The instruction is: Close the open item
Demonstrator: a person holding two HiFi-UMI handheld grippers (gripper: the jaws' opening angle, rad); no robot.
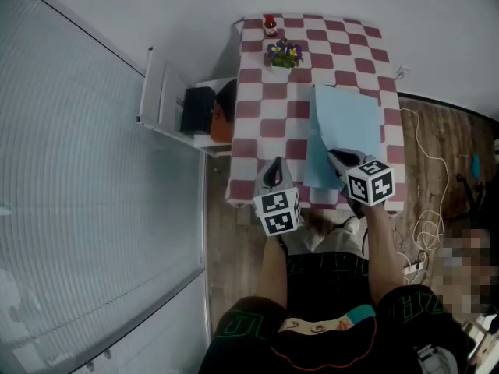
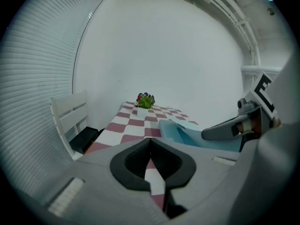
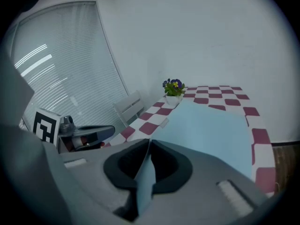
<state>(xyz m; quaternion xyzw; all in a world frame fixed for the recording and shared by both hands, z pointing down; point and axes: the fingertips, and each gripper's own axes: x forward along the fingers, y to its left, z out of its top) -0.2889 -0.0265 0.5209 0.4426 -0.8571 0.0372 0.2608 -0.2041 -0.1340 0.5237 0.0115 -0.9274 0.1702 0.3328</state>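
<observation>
Tiny red object [image 1: 270,25] at the table's [image 1: 265,115] far left corner, unidentifiable; right gripper [image 1: 334,156] hides the blue folder's [image 1: 347,123] near edge.

The thin light blue folder [image 1: 351,123] lies on the right half of the checkered bench [image 1: 265,100], its cover partly lifted, its near edge pinched in the right gripper's [image 3: 147,146] fingers [image 3: 171,165].
</observation>
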